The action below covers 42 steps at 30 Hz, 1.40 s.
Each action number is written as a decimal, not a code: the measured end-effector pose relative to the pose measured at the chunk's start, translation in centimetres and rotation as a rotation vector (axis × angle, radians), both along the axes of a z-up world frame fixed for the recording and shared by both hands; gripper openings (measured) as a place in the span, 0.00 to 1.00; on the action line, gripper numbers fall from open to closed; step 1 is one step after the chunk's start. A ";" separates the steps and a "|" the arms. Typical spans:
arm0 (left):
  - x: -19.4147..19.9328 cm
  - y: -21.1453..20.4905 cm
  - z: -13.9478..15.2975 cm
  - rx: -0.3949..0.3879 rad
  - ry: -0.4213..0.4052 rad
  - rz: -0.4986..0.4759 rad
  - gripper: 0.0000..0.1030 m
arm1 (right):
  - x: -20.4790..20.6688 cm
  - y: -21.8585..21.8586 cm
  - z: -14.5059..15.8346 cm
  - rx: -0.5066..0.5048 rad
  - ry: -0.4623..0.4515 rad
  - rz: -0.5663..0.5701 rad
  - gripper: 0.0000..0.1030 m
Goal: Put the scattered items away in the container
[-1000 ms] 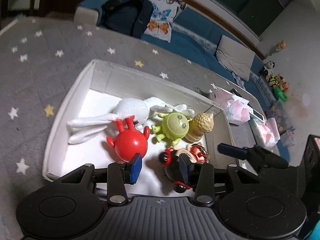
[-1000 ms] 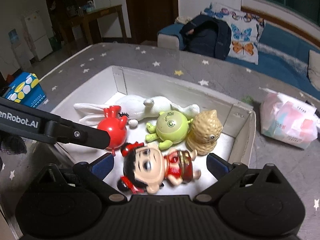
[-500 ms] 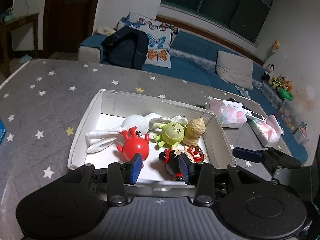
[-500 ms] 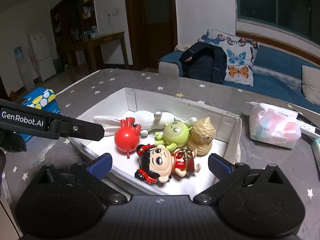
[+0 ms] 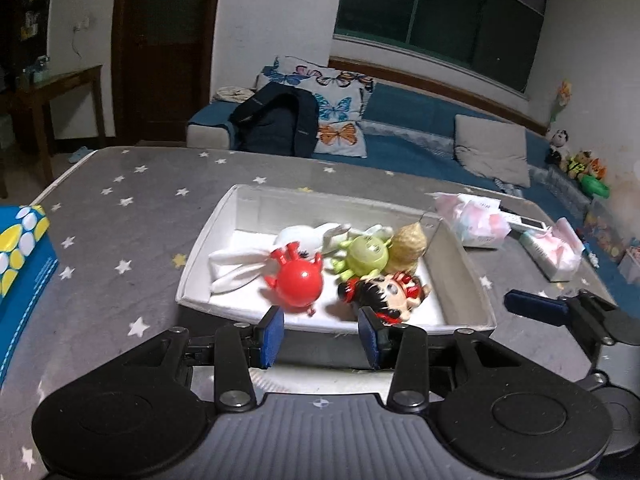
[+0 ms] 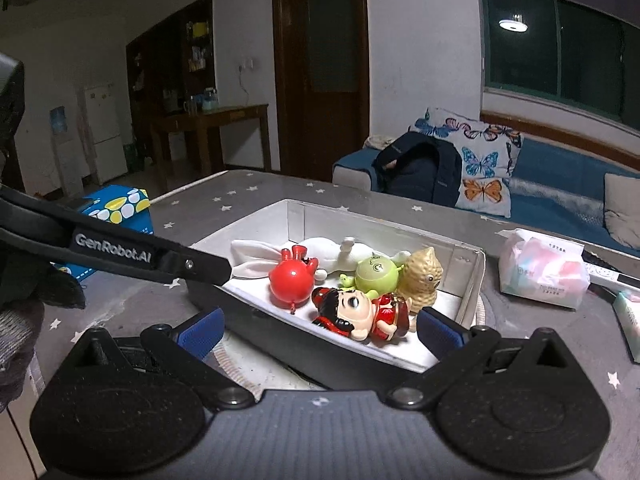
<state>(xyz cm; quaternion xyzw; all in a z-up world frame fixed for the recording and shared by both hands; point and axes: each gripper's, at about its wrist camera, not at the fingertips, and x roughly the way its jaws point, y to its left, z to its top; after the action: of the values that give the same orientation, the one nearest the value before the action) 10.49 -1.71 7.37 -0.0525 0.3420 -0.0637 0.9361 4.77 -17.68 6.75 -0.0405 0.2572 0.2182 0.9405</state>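
A white box (image 5: 192,260) (image 6: 476,272) on the grey starred table holds several toys: a white plush rabbit (image 5: 240,264) (image 6: 332,248), a red round toy (image 5: 298,280) (image 6: 290,280), a green round toy (image 5: 366,256) (image 6: 376,272), a tan peanut figure (image 5: 408,244) (image 6: 422,276) and a red-dressed doll (image 5: 384,290) (image 6: 360,312). My left gripper (image 5: 322,336) is open and empty, just in front of the box's near wall. My right gripper (image 6: 320,328) is open wide and empty, at the box's near corner.
A blue patterned box (image 5: 20,264) (image 6: 114,208) stands at the table's left. Tissue packs (image 5: 472,220) (image 6: 544,268) and a remote (image 5: 528,222) lie to the right of the box. A sofa with a dark backpack (image 5: 276,120) is behind the table.
Both grippers have pulled back and up from over the box to in front of its near wall. The toys stay in the box.
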 end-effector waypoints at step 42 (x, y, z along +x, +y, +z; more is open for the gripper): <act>-3.0 -1.0 -4.9 0.100 0.072 0.036 0.42 | -3.1 1.0 -3.9 0.029 0.085 -0.034 1.00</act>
<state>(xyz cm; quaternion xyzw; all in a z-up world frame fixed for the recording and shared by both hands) 7.50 -2.70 2.45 -0.0141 0.3770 -0.0280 0.9257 1.68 -16.65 2.83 -0.0130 0.2946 0.2072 0.9328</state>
